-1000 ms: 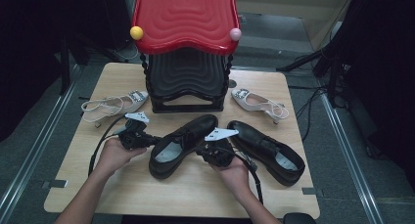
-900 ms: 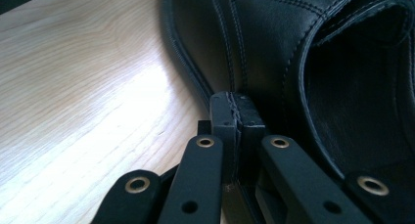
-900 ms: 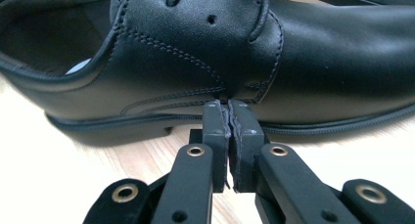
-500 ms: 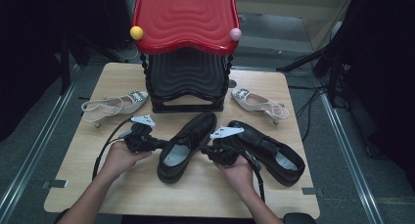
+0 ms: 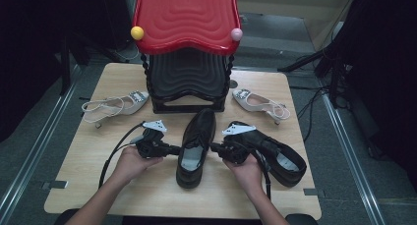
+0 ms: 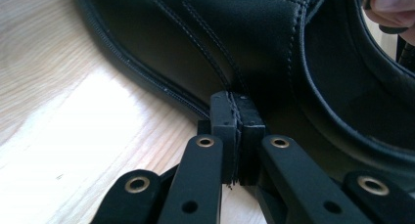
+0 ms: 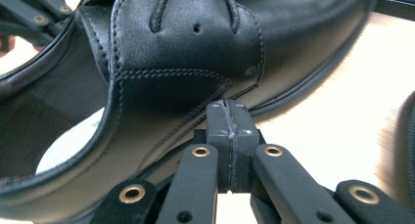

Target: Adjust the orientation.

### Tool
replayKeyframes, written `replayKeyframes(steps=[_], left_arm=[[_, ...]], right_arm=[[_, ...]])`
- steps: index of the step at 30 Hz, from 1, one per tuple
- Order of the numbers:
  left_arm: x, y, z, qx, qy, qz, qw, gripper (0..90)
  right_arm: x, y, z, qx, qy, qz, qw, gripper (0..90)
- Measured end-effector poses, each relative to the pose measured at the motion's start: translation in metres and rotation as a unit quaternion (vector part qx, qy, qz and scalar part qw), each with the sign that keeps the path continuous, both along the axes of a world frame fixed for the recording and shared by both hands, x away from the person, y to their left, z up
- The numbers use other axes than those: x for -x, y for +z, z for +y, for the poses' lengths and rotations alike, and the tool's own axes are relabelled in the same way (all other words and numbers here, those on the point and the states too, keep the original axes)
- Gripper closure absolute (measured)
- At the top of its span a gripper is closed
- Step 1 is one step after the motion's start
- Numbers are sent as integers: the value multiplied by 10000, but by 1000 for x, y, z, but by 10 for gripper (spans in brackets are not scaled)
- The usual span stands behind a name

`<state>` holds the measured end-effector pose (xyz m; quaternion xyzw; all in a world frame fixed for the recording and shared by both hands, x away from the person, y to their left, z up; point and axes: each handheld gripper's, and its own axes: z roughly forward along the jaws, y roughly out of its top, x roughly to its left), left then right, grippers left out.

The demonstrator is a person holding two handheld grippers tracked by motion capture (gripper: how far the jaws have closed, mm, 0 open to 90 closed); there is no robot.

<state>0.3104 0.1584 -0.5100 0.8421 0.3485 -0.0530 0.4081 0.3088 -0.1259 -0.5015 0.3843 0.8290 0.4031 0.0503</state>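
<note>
From the high view, a black lace-up shoe [image 5: 195, 141] lies near the middle of the bench [image 5: 74, 185], toe toward the far edge, between the left gripper [image 5: 173, 150] and right gripper [image 5: 215, 147] (one on each side). In the left gripper view, the jaws are pressed together, tips touching the shoe's side. In the right gripper view, the jaws are pressed together too, against its other side.
</note>
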Motion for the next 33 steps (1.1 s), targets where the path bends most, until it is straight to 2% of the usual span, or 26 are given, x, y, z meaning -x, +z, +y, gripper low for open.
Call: replayKeyframes(steps=[3,6,9,19,24,26,29,31,32,33], left_arm=[[2,0,-5,18,-29,5,10000,899],[5,-2,-13,112,64,46,9999,875],[7,-2,-19,112,125,44,9998,877],[13,-5,-47,193,140,-77,9997,877],[13,-8,-52,288,67,-186,9994,873],[13,-8,-52,281,86,-166,9994,857],[11,-7,-48,201,60,-125,9997,788],[10,-6,-46,201,62,-78,9997,787],[9,-3,-43,291,41,-101,9995,787],[9,0,-42,272,39,-168,9995,780]], right_arm=[[-1,0,-2,10,-37,-9,10000,900],[-4,1,-8,40,-175,-2,9998,900],[-6,2,-12,12,-290,53,9996,900],[-14,6,-25,24,-562,-7,9984,900],[-17,6,-28,43,-613,-10,9981,900],[-18,6,-29,51,-596,8,9982,900],[-19,7,-30,88,-600,2,9982,900],[-19,10,-32,9,-556,46,9984,885],[-19,12,-34,1,-534,54,9986,878],[-18,13,-35,-24,-515,62,9987,868]])
